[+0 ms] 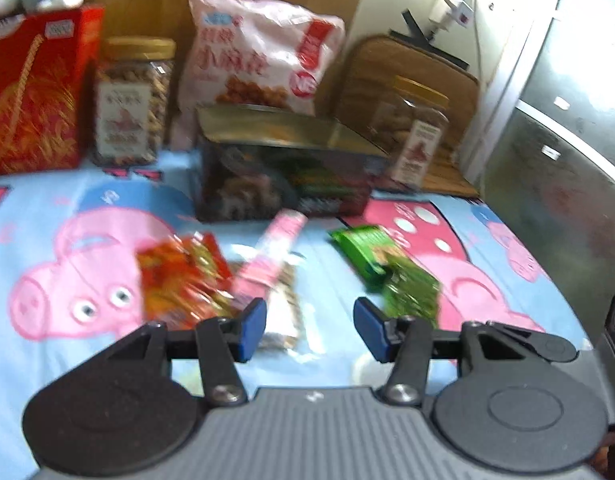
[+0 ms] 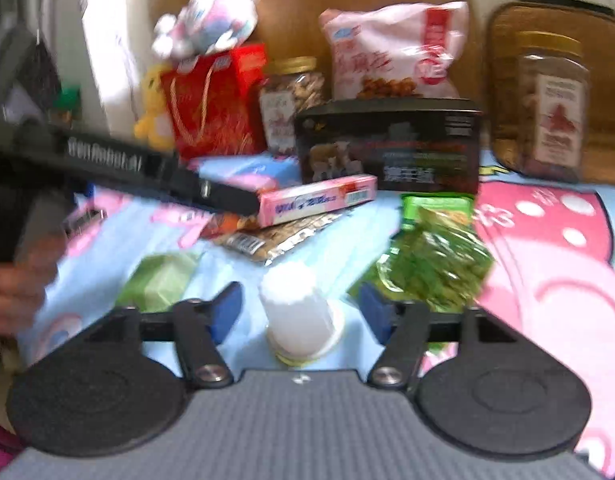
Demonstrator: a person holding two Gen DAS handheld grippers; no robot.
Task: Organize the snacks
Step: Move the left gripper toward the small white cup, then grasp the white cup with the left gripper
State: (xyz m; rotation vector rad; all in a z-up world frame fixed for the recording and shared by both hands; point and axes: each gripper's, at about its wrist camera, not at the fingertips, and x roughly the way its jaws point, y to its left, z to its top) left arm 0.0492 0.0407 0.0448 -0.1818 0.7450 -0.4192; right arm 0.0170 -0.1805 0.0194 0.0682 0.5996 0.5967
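The right gripper (image 2: 301, 310) hangs with its jaws apart and nothing between the pads, and the white cup (image 2: 301, 320) sits just beyond and below them, upside down on the cloth (image 2: 547, 280), its long axis upright and centred in the gap. The left gripper (image 1: 310, 326), also apart and empty, faces the pink box (image 1: 269, 260), which lies slightly left and farther off, long axis running near-left to far-right; the right gripper looks nearer to a grasp.
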